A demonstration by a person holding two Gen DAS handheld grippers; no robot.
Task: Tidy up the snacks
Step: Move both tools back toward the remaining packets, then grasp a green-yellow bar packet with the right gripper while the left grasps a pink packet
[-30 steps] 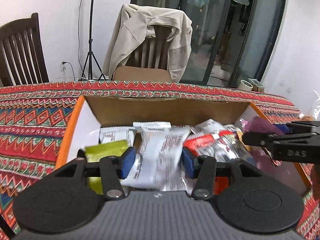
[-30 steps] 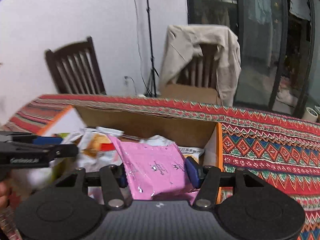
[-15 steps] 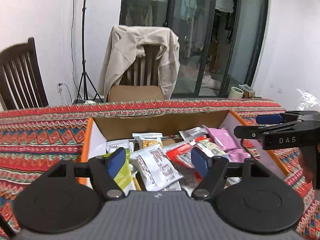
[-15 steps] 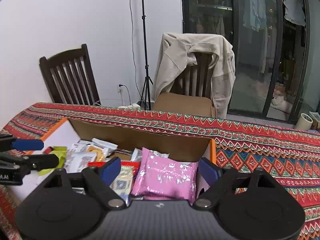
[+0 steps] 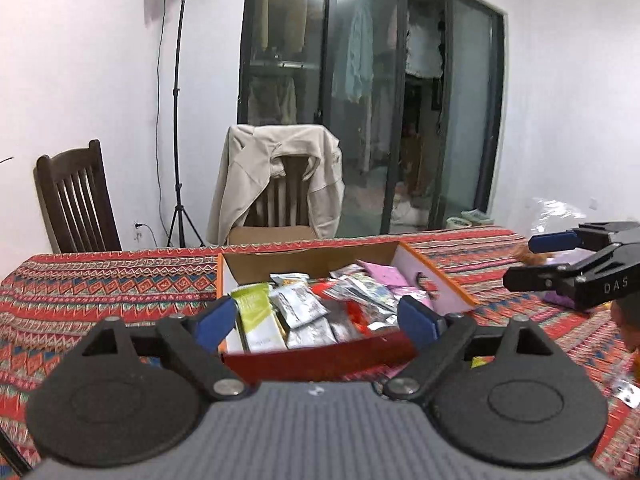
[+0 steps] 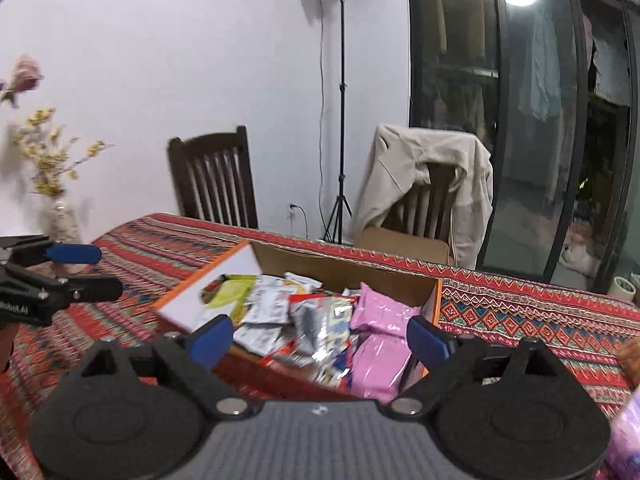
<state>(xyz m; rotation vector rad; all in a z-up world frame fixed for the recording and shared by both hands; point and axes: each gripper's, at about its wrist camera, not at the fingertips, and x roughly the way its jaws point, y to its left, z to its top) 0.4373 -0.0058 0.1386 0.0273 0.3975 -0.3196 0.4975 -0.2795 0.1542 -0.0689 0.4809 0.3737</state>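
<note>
Opening: both grippers, jaws spreading, nothing between the pads
Left gripper [image 5: 316, 322]: held above the near edge of the box, blue pads wide apart, empty
Right gripper [image 6: 318, 340]: same posture, over the box's near right corner, empty
Box [image 5: 440, 282]: cardboard, orange rim, open top, on the patterned tablecloth [image 5: 100, 288]
Snacks [image 5: 304, 308]: piled loose inside the box, silver, white and red packets overlapping
Green packet [image 5: 256, 308]: left side of box, against the white wall
Pink packet [image 6: 380, 336]: right side of box, against the far right wall
Background: chair with beige jacket [image 5: 280, 176] behind table, light stand [image 5: 178, 120] by wall
</note>
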